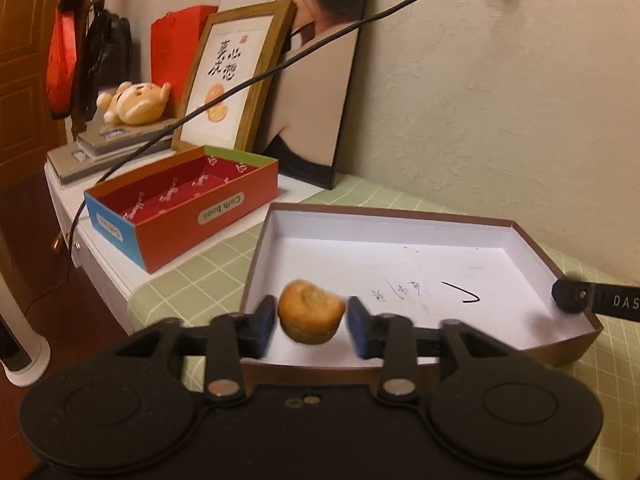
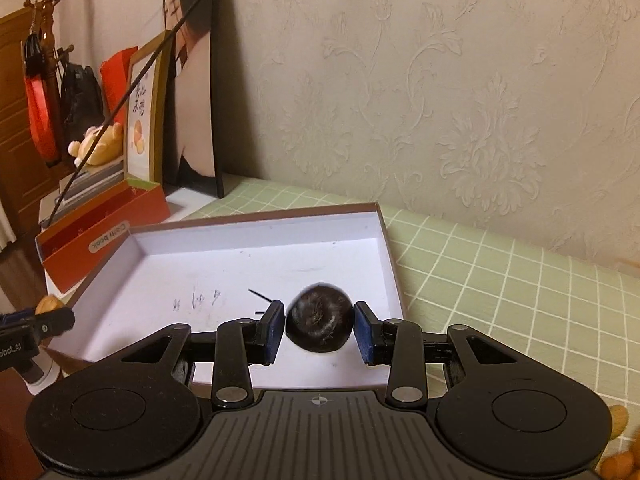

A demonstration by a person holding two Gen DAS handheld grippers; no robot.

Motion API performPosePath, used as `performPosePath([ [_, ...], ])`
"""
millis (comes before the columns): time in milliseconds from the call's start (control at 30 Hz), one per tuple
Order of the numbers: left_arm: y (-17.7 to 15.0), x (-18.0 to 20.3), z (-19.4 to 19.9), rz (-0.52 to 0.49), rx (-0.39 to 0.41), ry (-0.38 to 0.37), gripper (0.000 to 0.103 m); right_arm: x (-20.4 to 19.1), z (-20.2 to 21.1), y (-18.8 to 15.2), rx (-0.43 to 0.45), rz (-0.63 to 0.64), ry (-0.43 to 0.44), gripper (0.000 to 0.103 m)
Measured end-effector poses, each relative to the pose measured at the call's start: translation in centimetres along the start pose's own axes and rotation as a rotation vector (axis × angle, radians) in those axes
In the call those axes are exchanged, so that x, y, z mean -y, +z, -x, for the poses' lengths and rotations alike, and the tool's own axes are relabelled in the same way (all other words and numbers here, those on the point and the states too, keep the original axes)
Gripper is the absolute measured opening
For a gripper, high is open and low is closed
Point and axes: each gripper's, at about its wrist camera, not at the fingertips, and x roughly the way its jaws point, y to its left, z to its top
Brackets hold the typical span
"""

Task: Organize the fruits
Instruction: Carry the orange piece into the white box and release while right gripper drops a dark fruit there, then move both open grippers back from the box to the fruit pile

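Note:
My left gripper (image 1: 311, 320) is shut on a small orange fruit (image 1: 310, 310) and holds it over the near left part of a shallow white-lined brown box (image 1: 400, 216). My right gripper (image 2: 319, 328) is shut on a dark purple round fruit (image 2: 320, 318) over the near right part of the same box (image 2: 256, 216). The right gripper's tip shows at the right edge of the left wrist view (image 1: 572, 296). The left gripper and its orange fruit show at the left edge of the right wrist view (image 2: 48, 308).
A red open "Cloth book" box (image 1: 180, 208) stands left of the white box. Behind it are a framed picture (image 1: 236, 80), a portrait board (image 1: 320, 72), a plush bear (image 1: 136, 104) and stacked books. A green checked cloth (image 2: 500, 272) covers the table. Orange fruits (image 2: 618, 456) lie at bottom right.

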Motion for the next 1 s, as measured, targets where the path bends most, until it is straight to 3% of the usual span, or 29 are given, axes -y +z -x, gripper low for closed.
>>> performPosePath([
  [33,-0.1,-0.1,0.0,0.003,0.011,0.017,0.074,-0.1,-0.1,0.0,0.004,0.005,-0.015,0.102],
  [67,-0.2,-0.1,0.2,0.001,0.027,0.029,0.085,-0.2,0.2,-0.1,0.045,0.009,-0.039,0.103],
  [100,-0.1,0.0,0.4,-0.005,0.037,0.026,0.083,-0.3,0.6,-0.1,0.086,0.02,-0.048,0.103],
  [533,0.0,0.3,0.8,-0.003,0.056,0.027,0.097,-0.7,1.5,-0.4,0.072,0.034,-0.029,0.103],
  [1000,0.0,0.4,1.1,-0.014,0.058,0.033,0.097,-0.3,2.0,-0.7,0.071,0.041,-0.055,0.103],
])
